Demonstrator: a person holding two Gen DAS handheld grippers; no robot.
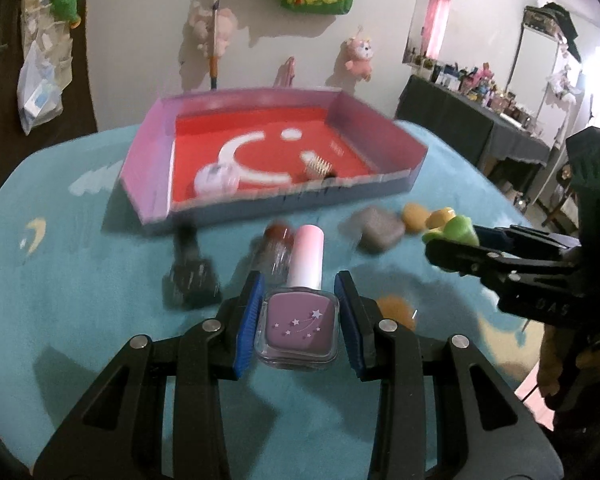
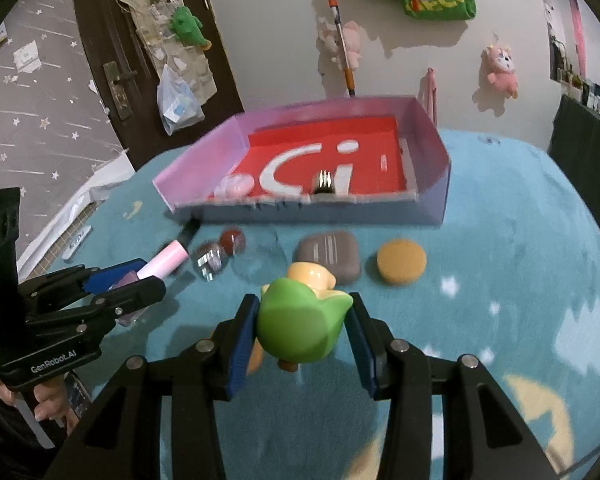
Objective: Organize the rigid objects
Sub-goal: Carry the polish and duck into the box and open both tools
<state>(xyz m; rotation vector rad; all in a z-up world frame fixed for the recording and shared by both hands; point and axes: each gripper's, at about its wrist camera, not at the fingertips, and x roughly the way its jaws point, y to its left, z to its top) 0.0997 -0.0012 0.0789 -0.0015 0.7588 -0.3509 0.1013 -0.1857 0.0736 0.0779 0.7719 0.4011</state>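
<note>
Left gripper (image 1: 300, 312): blue pads closed against both sides of a purple nail-polish bottle (image 1: 298, 326), square glass body printed with white stars, pale pink cap (image 1: 307, 258) pointing away from the camera; the bottle was held clear above the teal tablecloth (image 1: 80, 280). Right gripper (image 2: 303, 328): pads pressed on a green and yellow toy figure (image 2: 300, 320), its green rounded part toward the camera and a small orange piece showing beneath; likewise held off the cloth. Tray: a shallow cardboard box (image 2: 432, 208) with lilac walls and a red floor bearing white lettering, set at the far side of the table. Inside it, near the front wall, lay a clear round container (image 1: 216, 178) at the left and a small metallic comb-like clip (image 1: 318, 168) toward the middle. On the cloth in front of the box, left to right in the right wrist view: a dark slim item (image 2: 189, 232) beside the box's front wall, two small round jars with reddish tops (image 2: 220, 250), a grey rounded case (image 2: 328, 258), and an orange round sponge (image 2: 401, 262). A blurred dark rectangular object (image 1: 190, 278) lay left of the bottle in the left wrist view; its kind could not be told. A person's hand (image 2: 48, 404) gripped the left gripper's handle.
</note>
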